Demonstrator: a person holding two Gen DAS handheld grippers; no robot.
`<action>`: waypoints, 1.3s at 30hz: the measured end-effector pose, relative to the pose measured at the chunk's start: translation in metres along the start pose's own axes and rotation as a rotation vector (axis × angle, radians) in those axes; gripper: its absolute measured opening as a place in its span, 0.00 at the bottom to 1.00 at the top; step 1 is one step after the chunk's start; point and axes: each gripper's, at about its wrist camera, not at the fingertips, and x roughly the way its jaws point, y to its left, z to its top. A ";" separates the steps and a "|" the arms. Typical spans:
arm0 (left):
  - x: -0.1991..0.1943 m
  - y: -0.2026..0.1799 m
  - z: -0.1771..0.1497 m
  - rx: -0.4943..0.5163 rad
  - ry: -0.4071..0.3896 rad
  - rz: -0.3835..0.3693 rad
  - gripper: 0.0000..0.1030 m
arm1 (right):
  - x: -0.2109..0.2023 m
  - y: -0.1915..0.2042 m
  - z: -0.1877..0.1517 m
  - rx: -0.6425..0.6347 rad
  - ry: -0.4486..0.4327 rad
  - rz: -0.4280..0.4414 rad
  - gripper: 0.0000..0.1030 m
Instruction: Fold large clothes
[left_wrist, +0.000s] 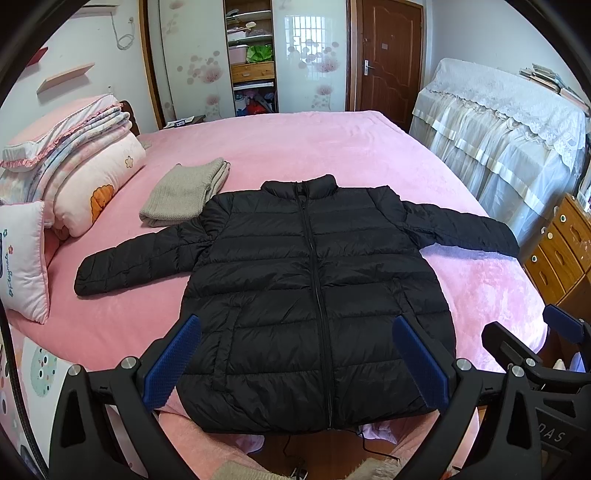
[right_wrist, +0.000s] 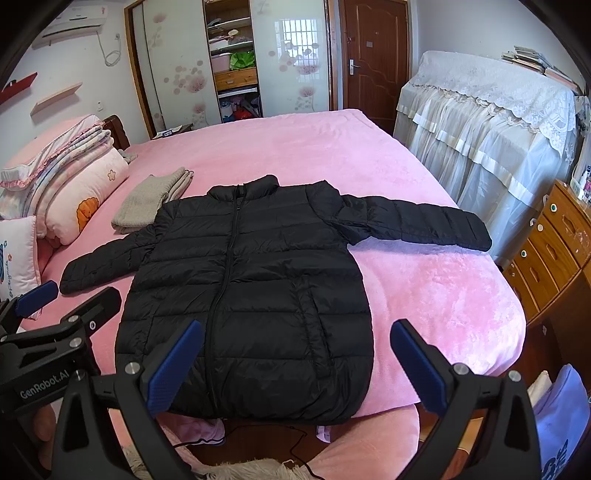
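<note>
**Black puffer jacket spread flat on the bed**

Black quilted jacket (left_wrist: 314, 295) lies zipped, front up, sleeves out, hem at the near edge of the pink bed (left_wrist: 332, 147). Left gripper (left_wrist: 295, 365) and right gripper (right_wrist: 295, 365) hover above it, both spread wide, holding nothing. A folded grey knit (left_wrist: 184, 195) touches the jacket's shoulder.

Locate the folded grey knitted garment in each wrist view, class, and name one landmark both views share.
Left wrist view: the folded grey knitted garment lies left of centre on the pink bed, beside the jacket's shoulder.
Right wrist view: the garment lies further left, beside the same shoulder.
Shared landmark: the black puffer jacket.
</note>
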 end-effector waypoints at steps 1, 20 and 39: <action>0.000 0.000 -0.001 0.001 0.001 0.000 1.00 | 0.000 0.000 0.000 0.000 -0.001 0.000 0.99; 0.000 -0.002 -0.005 0.003 0.007 0.004 1.00 | 0.000 -0.001 0.000 0.004 0.000 0.005 0.99; -0.004 -0.003 -0.009 0.020 0.003 0.014 1.00 | 0.001 0.003 -0.008 0.016 -0.003 0.020 0.99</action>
